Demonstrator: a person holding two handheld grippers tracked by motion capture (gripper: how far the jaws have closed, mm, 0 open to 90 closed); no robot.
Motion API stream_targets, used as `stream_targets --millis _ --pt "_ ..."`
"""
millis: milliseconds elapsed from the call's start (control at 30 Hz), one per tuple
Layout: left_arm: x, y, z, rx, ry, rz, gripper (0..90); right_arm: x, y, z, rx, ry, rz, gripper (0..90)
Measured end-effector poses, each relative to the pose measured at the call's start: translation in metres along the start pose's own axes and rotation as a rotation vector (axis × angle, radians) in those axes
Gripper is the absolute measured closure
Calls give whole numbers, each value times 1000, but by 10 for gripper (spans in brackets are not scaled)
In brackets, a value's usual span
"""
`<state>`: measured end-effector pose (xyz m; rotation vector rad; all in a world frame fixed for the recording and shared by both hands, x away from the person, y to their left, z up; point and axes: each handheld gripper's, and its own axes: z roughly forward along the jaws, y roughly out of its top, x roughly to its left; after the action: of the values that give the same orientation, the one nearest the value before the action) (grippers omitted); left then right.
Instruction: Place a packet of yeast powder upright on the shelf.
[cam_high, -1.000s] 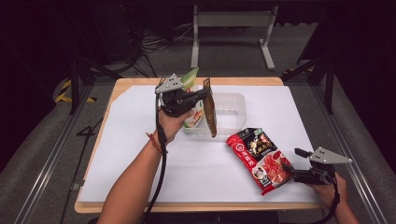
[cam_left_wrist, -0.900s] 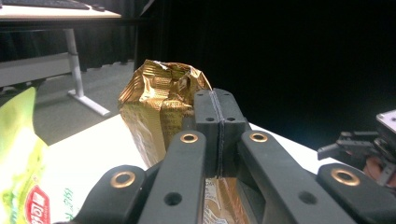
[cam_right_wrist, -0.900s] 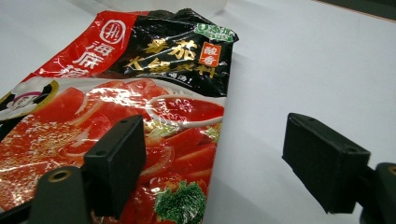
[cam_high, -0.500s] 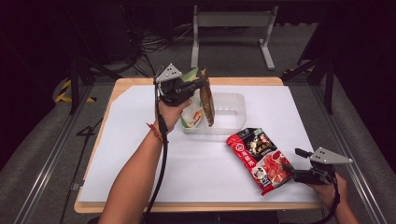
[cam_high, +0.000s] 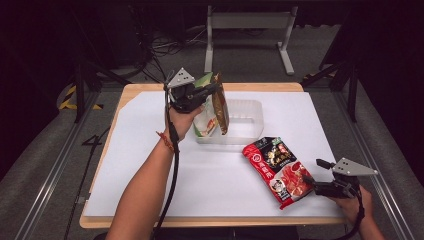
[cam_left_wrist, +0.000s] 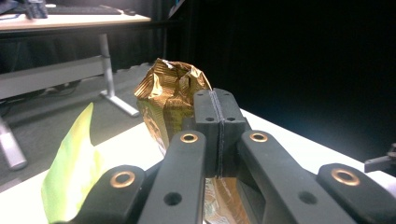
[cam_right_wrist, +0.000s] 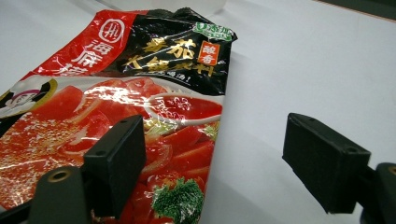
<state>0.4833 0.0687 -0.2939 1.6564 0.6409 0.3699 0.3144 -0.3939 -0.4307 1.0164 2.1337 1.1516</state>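
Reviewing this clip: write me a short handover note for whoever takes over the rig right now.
Left gripper: shut on the top edge of a gold-brown foil packet, held upright over the clear plastic bin.
Right gripper: open, at the near end of the red soup-base packet, which lies flat on the white table cover.
Done: a green-and-white packet stands in the bin.
Left: release the gold packet, then bin the red one.
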Motion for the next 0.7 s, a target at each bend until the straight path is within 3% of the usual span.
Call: stream_targets --millis 200,433,500,700 --pt "-1 0 -6 2 1 6 900 0 0 1 4 0 -1 217" --pt "-3 -10 9 36 -3 11 900 1 1 3 6 3 -5 217" --pt "-3 -12 16 51 15 32 900 1 0 2 5 4 -2 217" --pt "-1 -14 31 60 36 33 900 0 0 1 2 3 0 217"
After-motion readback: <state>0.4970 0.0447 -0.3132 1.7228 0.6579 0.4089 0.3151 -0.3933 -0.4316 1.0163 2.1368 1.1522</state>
